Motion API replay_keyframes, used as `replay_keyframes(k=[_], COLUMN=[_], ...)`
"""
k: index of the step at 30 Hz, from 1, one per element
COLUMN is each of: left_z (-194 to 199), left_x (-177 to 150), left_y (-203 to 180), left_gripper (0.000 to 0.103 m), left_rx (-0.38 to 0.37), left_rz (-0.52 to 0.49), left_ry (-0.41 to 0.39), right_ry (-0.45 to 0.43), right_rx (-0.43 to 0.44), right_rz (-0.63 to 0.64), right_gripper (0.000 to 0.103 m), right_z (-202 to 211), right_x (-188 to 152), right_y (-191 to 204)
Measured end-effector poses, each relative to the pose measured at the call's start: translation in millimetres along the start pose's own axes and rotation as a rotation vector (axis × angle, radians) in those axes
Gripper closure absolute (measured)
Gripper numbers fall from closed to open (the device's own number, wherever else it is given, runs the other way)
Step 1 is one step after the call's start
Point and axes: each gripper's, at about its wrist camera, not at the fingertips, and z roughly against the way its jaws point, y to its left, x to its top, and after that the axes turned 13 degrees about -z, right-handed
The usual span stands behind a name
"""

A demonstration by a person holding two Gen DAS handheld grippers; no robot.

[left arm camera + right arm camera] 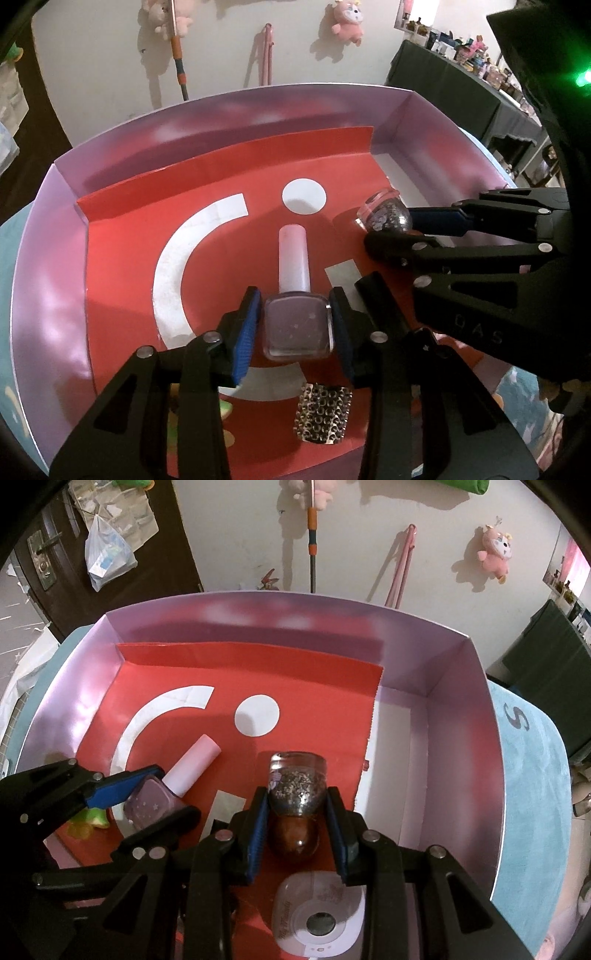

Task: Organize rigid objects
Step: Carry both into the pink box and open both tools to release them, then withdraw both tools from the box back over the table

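Note:
A purple nail polish bottle with a pale pink cap lies on the red liner of a lilac box. My left gripper straddles its square body; a thin gap shows at the left pad, so it is open. From the right wrist view the same bottle rests between the left gripper's fingers. My right gripper is shut on a clear glitter bottle with a dark round cap, blue pads against its shoulders. In the left wrist view, the glitter bottle and right gripper sit at the right.
A silver studded piece lies on the liner under my left gripper. A white rounded case sits below my right gripper. A green and yellow toy lies at the box's near left. The box stands on a light blue cloth.

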Motion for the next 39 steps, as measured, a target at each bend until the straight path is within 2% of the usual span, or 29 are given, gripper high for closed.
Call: replay_keyframes(k=[1, 3, 4, 26, 30, 39], left_z=[1.9, 4.7, 6.3, 12.3, 12.9, 21.2], left_x=[-0.2, 0.3, 0.4, -4.6, -7.6, -14.0], left_y=[-0.2, 0.1, -0.1, 2.7, 3.2, -0.9], left_gripper=[0.055, 0.049, 0.048, 0.047, 0.040, 0.039], left_rx=[0.002, 0.012, 0.021, 0.022, 0.017, 0.018], left_rz=[-0.001, -0.004, -0.008, 0.005, 0.020, 0.018], left_ry=[-0.007, -0.022, -0.026, -0.022, -0.028, -0.045], right_ry=[0.001, -0.001, -0.001, -0.004, -0.007, -0.025], right_rx=[0.003, -0.002, -0.008, 0.008, 0.016, 0.032], right_rz=[0.003, 0.012, 0.017, 0.008, 0.001, -0.008], right_gripper=[0.066, 0.058, 0.058, 0.053, 0.048, 0.045], right_z=[0.1, 0.3, -0.1, 7.0, 9.6, 20.9], right_x=[0.0, -0.8, -1.2, -3.7, -3.6, -3.7], right_y=[-0.2, 0.8, 1.6, 0.9, 0.0, 0.0])
